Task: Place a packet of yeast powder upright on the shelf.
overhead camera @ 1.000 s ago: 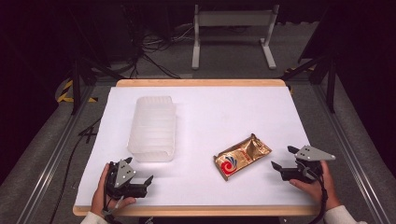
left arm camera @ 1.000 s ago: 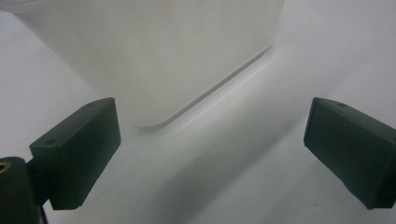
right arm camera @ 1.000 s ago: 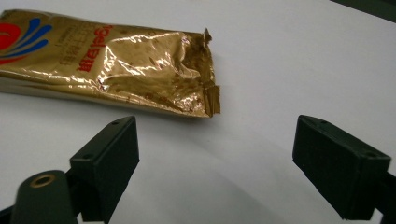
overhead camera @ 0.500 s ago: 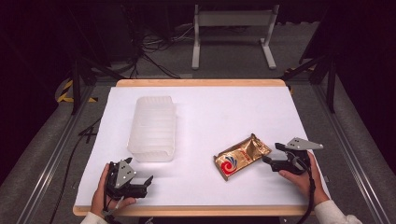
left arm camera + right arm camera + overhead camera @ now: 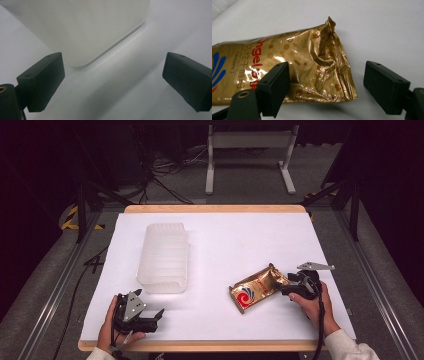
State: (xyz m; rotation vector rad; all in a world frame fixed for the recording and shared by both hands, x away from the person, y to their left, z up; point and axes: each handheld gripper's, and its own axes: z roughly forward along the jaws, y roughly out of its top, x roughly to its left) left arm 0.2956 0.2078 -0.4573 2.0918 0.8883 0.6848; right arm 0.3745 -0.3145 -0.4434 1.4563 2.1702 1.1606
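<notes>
Right gripper view is showing the right gripper spread wide around the gold snack packet's crinkled, light, slippery end seam, seemingly the best hold.

A: What moved?
B: Right hand-held gripper slid left across the bench, from well right of the gold snack packet to its crimped end.
A: Jaws?
B: Came around that end, open.
</notes>
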